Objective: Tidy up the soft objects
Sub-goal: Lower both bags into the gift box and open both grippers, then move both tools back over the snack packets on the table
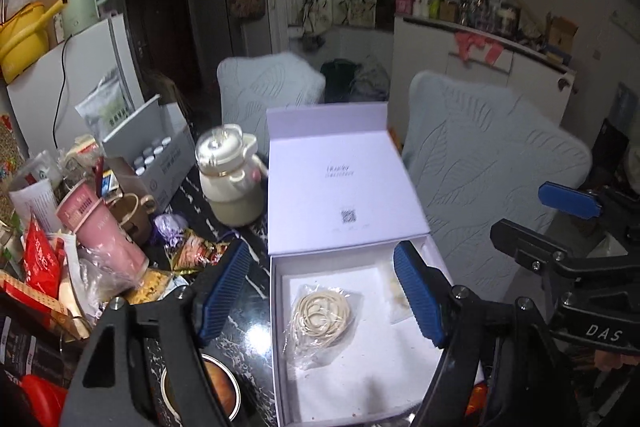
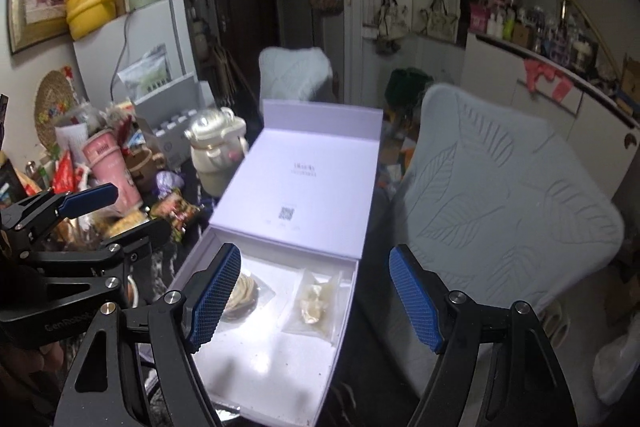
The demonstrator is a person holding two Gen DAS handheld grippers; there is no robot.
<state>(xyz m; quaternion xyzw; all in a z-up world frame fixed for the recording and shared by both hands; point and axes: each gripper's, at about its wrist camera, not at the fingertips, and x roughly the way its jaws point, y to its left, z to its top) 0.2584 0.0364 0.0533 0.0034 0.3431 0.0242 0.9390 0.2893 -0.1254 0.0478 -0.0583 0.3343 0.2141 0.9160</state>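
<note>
Inside the open white gift box (image 1: 280,347), on its white liner: a clear bag of coiled cream elastic bands (image 1: 322,313) toward the box's left wall, and a second, smaller clear bag of pale crumpled material (image 2: 316,301) toward the box's right wall, contents too blurred to name. Both bags flat, apart from each other, nothing gripping them.

Over the box's near half: left gripper (image 1: 320,293), blue pads spread wide, holding nothing, the band bag directly ahead and below, framed between the pads. Right gripper (image 2: 316,303) likewise spread and empty, hovering over the box's right side, the smaller bag ahead between its pads, the band bag half hidden behind its left pad.

Probably a pick-up stage: left gripper nearer the band bag, right gripper nearer the smaller bag. No clear long axis on the round coil; the smaller bag running lengthwise from the box's near edge toward its hinge.

Behind the box's raised lid (image 1: 340,179): a cream teapot (image 1: 230,179). Right of the box: a pale chair back (image 2: 500,195).
</note>
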